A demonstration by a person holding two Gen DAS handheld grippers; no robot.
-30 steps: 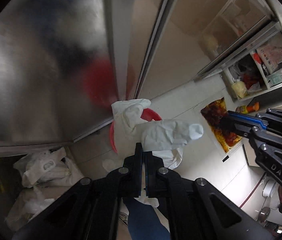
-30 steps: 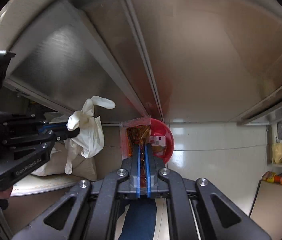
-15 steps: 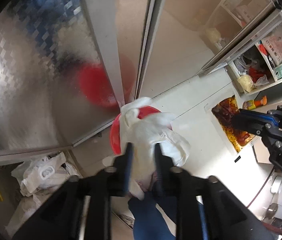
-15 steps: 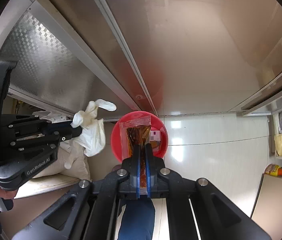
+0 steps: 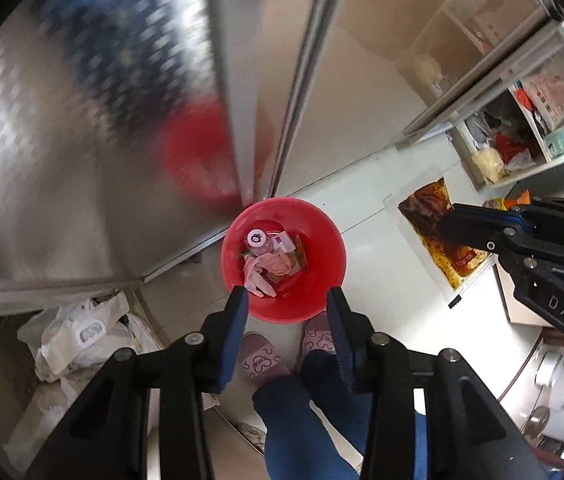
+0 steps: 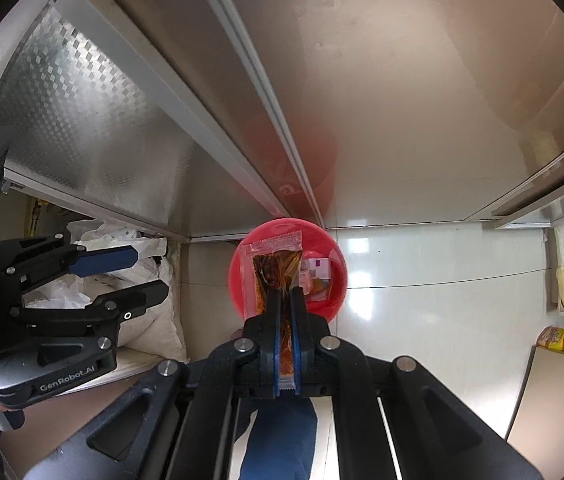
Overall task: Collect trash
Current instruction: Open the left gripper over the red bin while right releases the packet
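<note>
Fingers first: those of my left gripper [image 5: 286, 303] stand wide apart at the lower centre of the left wrist view, with nothing between them. Just past their tips the red bin [image 5: 324, 248] sits on the pale floor, its mouth facing up at me. Inside it lie a crumpled whitish glove [image 5: 262, 272], a small bottle [image 5: 257, 240] with a round cap, and a white and pink carton [image 5: 284, 241] beside the bottle. Below the bin, between my fingers, two pink slippers [image 5: 259, 356] show on the person's feet.

On the other side, my right gripper [image 6: 286, 300] is clamped on a clear sauce packet [image 6: 271, 268] full of dark brown-orange paste. The packet sticks up from the pinched pads at the centre of the right wrist view, overlapping the bin [image 6: 338, 280] that stands behind it. In the left wrist view the same packet [image 5: 434, 232] hangs at the right edge of the frame, well apart from the bin.

Brushed metal cabinet doors [image 6: 422, 100] fill the upper part of both views. White plastic bags [image 5: 77, 332] pile up at lower left of the left wrist view. Cluttered shelves [image 5: 522, 136] sit at upper right there.
</note>
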